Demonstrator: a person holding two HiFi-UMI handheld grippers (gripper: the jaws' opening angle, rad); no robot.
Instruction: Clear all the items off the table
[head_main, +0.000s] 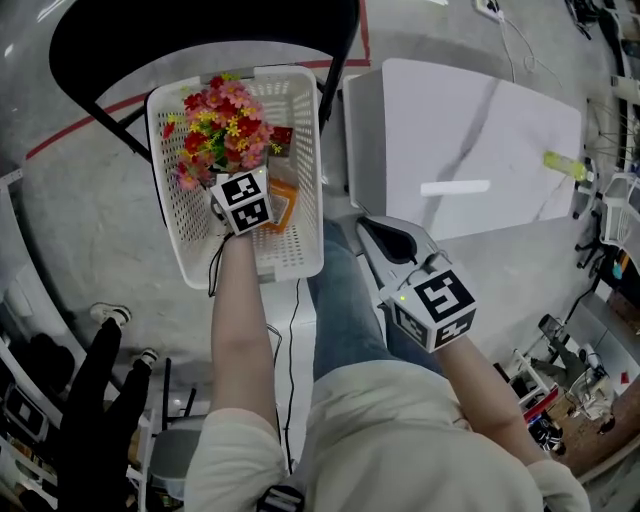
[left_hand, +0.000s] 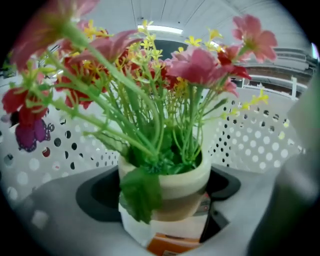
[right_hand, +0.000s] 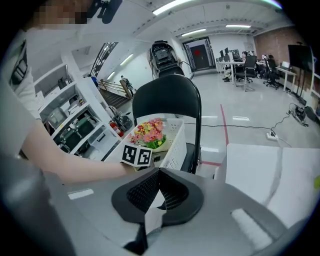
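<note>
1. Tabletop (head_main: 470, 130) – almost cleared.
2. White basket (head_main: 300, 150) on the chair (head_main: 100, 40) – the collecting bin.
3. Left tool (head_main: 240, 198) clamps the flower pot (left_hand: 170, 185) inside the basket, likely to set it down.
4. Right tool (right_hand: 159, 192) pinched together, empty.
5. Small yellow-green item (head_main: 565, 165) lies at the tabletop's far edge.

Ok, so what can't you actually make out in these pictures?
Orange item in the basket: head view, the left gripper covers most of it, so unidentifiable.
Yellow-green object at the table's far edge: head view, too small and blurred.
Red item beside the potted flowers: head view, mostly hidden by the blooms.
</note>
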